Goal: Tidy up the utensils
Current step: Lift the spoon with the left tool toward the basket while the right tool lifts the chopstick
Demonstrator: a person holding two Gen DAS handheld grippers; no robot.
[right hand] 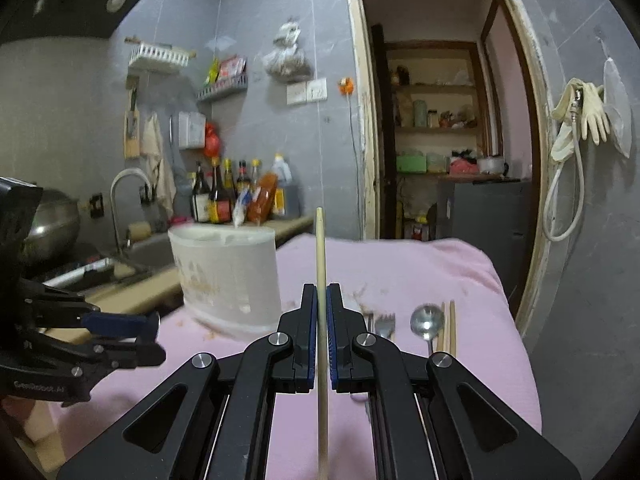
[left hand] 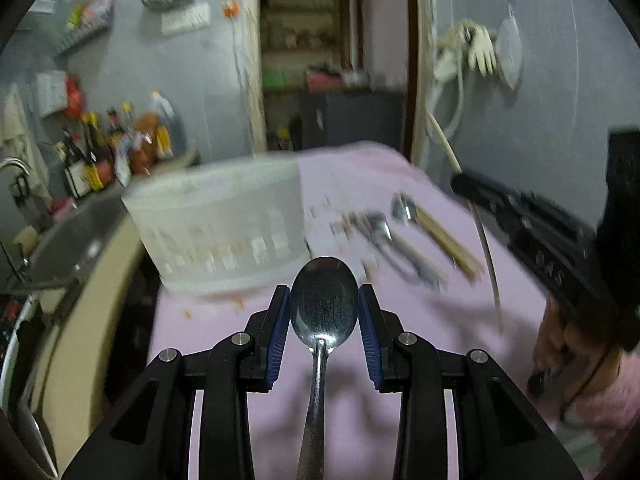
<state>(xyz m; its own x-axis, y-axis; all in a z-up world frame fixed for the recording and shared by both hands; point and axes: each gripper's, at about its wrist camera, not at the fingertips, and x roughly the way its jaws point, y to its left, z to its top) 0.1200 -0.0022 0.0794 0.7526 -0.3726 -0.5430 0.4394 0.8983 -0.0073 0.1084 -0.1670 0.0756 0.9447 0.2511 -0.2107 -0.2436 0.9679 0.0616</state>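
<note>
Two grippers were loaded at once, each carrying one utensil over the pink cloth [right hand: 440, 272] that covered the worktop. Largest item in play was the white holder [right hand: 226, 276], a tall slotted tub standing on the cloth's far left part, next to the sink side; judged to be the destination, since both tools pointed roughly toward it. The cloth probably served as a sorting surface, keeping the loose pieces in one row.

Left gripper [left hand: 324, 312] had its jaws partly closed, the blue pads pressing the edges of a steel spoon [left hand: 323, 304] at the bowl. The bowl faced the camera and the handle ran back under the tool. Holding across the bowl gave the pads a broad seat, but the handle hung free, so it may swing.

Right gripper [right hand: 322, 328] was fully closed on a single chopstick [right hand: 320, 248], which stood nearly upright between the pads, tip up. A mid-shaft pinch suited a thin rod and left it ready to tip into the holder.

Unsorted pieces lay on the cloth to the right of the holder: a fork [right hand: 385, 326], a second spoon [right hand: 427, 322] and a pair of chopsticks [right hand: 447, 326], side by side, apart from the holder. Left-wrist view was blurred, so finer detail there was not readable.
</note>
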